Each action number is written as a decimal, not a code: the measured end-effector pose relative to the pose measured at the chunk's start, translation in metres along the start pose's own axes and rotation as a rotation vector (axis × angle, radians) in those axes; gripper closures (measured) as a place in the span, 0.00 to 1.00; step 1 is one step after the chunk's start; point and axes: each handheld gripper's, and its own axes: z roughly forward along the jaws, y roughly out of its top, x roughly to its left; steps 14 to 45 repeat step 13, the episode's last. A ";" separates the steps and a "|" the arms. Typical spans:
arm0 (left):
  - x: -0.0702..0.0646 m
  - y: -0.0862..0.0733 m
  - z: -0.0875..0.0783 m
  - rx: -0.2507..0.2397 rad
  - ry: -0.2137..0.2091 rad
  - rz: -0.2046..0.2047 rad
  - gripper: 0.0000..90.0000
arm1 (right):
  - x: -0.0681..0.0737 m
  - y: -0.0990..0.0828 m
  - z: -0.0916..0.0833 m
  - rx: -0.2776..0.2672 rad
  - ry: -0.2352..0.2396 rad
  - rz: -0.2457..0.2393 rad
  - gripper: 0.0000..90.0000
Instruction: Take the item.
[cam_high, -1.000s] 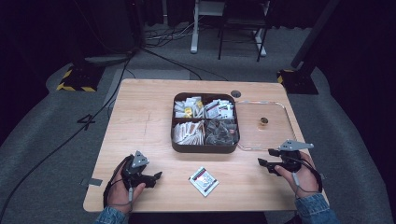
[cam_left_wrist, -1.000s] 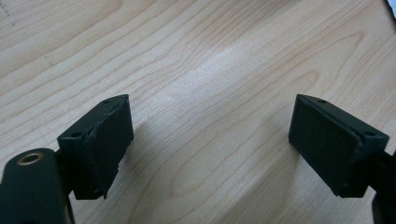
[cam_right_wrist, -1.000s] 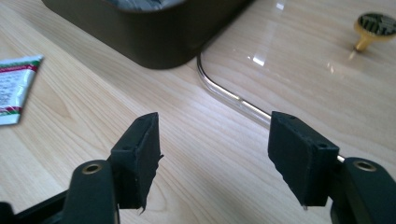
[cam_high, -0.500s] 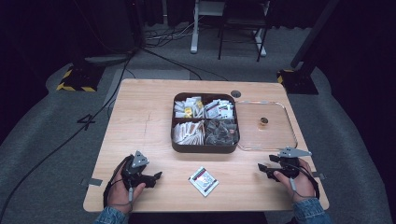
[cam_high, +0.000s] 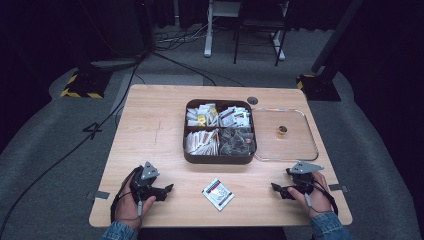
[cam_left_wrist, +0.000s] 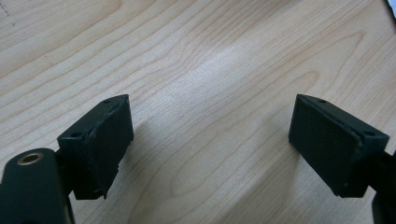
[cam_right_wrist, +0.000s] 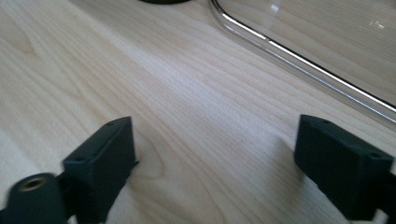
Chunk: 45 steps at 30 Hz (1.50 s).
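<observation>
**Right gripper drawn back to front edge**

Right gripper (cam_high: 280, 189) has moved toward the table's (cam_high: 155, 125) front-right corner; left gripper (cam_high: 165, 190) unchanged near front-left. Divided box (cam_high: 219, 159) of packets sits centre-back, clear lid (cam_high: 285, 150) touching its right side. One packet (cam_high: 218, 193) lies at the front edge between both grippers, well apart from each. Both jaws wide apart, empty.

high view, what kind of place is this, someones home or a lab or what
Most likely a lab or recording studio, not a home. The wooden table stands alone on grey carpet among dark curtains, cables trail across the floor, and a stand base with yellow-black hazard stripes sits behind it.
</observation>
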 end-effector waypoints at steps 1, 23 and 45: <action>0.000 0.000 0.000 0.000 0.000 0.000 0.16 | 0.000 -0.001 0.003 -0.015 -0.011 0.009 0.05; 0.000 0.000 0.000 -0.001 0.000 -0.001 0.16 | -0.001 0.001 0.005 0.001 -0.024 0.017 0.01; 0.000 0.000 0.000 -0.001 0.000 -0.001 0.16 | -0.001 0.001 0.005 0.001 -0.024 0.017 0.01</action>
